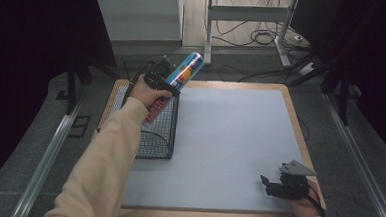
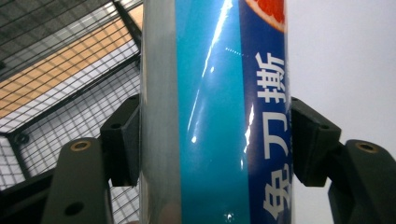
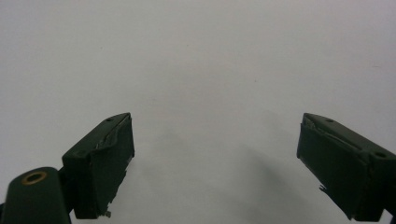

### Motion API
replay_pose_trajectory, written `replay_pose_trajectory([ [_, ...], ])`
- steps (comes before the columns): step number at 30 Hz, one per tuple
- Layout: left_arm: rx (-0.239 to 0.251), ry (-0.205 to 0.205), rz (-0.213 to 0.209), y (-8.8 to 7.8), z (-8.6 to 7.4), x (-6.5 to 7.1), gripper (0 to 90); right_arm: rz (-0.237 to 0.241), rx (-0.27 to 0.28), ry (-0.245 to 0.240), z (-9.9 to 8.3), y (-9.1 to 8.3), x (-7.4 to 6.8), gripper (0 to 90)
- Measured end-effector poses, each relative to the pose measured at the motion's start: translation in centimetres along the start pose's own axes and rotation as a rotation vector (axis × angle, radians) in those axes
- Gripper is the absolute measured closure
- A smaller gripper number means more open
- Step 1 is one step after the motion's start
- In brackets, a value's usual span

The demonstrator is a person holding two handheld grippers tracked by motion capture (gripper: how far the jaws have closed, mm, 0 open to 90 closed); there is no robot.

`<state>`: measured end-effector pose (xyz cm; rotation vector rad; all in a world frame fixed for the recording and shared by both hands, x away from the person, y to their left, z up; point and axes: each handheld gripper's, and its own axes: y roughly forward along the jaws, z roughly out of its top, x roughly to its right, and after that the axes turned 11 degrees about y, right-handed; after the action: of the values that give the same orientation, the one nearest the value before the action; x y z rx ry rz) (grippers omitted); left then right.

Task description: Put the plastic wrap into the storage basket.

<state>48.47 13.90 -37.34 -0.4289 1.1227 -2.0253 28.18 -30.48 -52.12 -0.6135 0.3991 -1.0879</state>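
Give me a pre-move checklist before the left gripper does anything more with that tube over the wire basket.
1. Left gripper clamped on the blue tube, a pad on each side: ok.
2. Tube's lower end inside the wire basket: ok, it sits tilted.
3. Tube resting on the basket floor: cannot tell.
4. Right gripper open, holding nothing, at the mat's near right corner: ok.
5. Basket interior free of other items: cannot tell, the arm covers part.

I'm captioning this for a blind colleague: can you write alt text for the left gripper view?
A blue and teal tube with a glossy label is clamped between the left gripper and its two black jaws. Behind it, a black wire basket sits left.
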Motion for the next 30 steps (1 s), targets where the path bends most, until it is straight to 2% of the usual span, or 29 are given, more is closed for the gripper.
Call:
replay_pose_trajectory([
  [7,-0.008,-0.018,0.034,-0.1,-1.0,-1.0,31.8,-0.003,-0.001,-0.002,0.0,0.0,-0.1,11.2],
  [15,-0.051,-0.026,0.053,1.0,-1.7,-1.8,31.8,-0.005,-0.009,0.000,-0.1,0.1,0.0,11.3],
  [25,-0.078,-0.021,0.058,2.3,-2.1,-2.3,31.8,-0.005,-0.013,0.000,-0.1,0.1,0.1,11.2],
  [30,-0.095,-0.005,0.075,2.7,-2.0,-2.3,31.8,-0.005,-0.014,0.000,-0.1,0.1,0.1,11.2],
])
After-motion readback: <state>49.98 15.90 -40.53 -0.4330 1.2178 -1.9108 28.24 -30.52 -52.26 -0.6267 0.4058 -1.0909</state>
